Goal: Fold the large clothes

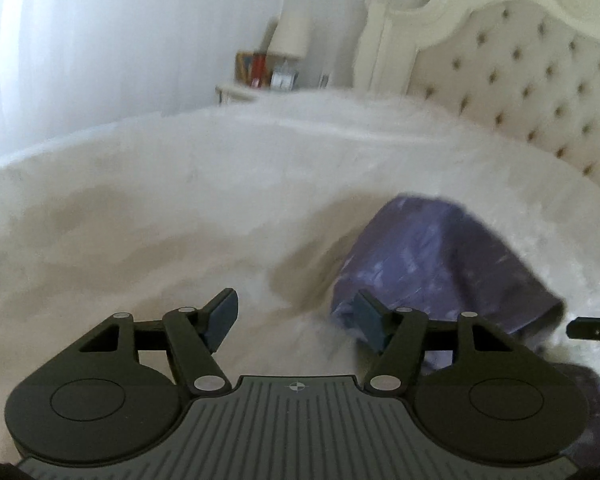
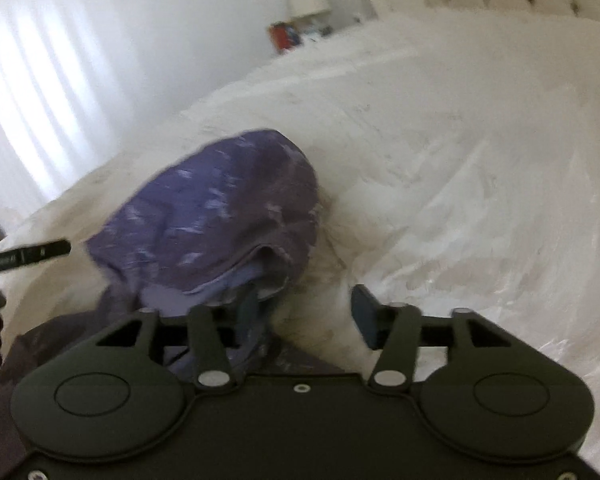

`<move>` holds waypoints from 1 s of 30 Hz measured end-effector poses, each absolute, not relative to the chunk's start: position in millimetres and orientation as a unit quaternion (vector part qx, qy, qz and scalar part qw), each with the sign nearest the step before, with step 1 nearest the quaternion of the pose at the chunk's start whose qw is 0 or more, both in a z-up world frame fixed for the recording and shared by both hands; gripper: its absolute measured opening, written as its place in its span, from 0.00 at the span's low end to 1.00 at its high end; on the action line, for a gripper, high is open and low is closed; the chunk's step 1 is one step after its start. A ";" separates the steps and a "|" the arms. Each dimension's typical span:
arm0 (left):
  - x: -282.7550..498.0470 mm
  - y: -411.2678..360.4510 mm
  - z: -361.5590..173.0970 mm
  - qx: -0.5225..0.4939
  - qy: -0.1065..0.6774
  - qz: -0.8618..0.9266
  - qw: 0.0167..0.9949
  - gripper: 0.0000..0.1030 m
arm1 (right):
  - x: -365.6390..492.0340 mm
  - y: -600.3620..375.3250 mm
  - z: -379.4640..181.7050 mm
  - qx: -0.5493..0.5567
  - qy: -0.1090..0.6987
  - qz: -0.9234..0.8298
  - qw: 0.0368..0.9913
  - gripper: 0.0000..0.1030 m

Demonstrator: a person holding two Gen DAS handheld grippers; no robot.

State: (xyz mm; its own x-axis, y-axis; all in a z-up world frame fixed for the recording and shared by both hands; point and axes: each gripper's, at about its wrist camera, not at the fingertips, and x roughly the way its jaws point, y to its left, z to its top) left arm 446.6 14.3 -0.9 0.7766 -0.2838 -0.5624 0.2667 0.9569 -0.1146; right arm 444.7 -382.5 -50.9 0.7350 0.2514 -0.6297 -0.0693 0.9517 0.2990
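Right wrist view puts the purple garment on the white bed, ahead and left of our right gripper. Its jaws stand apart, the left finger just at the folded edge, nothing pinched. In the left wrist view the garment lies ahead and to the right of the left gripper (jaws apart too, empty). We judge the right hand is nearer. The garment's long axis is unclear, and no writing is readable.

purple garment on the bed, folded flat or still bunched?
Bunched. The purple garment sits humped on the white bedcover, an open hem gaping, more cloth trailing loose underneath.
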 end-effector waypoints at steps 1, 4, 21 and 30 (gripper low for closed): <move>443.1 10.7 4.6 -0.010 0.290 -0.151 0.945 0.62 | 440.9 -382.4 -45.0 0.123 0.347 0.093 0.925 0.59; 445.0 -7.7 14.7 -0.002 0.272 -0.173 0.947 0.66 | 440.4 -380.8 -29.3 0.127 0.318 0.104 0.934 0.63; 501.2 -20.4 -77.8 -0.030 0.401 -0.144 0.904 0.71 | 562.6 -368.8 -56.2 0.175 0.359 0.061 0.915 0.72; 492.9 -28.0 -61.9 -0.011 0.392 -0.147 0.908 0.70 | 545.3 -345.3 -43.6 0.083 0.330 0.059 0.938 0.08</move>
State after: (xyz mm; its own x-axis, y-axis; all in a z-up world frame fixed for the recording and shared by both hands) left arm 492.9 -28.0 -61.9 0.6492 -0.2752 -0.7090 0.2578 0.9567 -0.1353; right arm 545.3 -345.3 -43.6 0.7748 0.1664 -0.6099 -0.0567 0.9791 0.1952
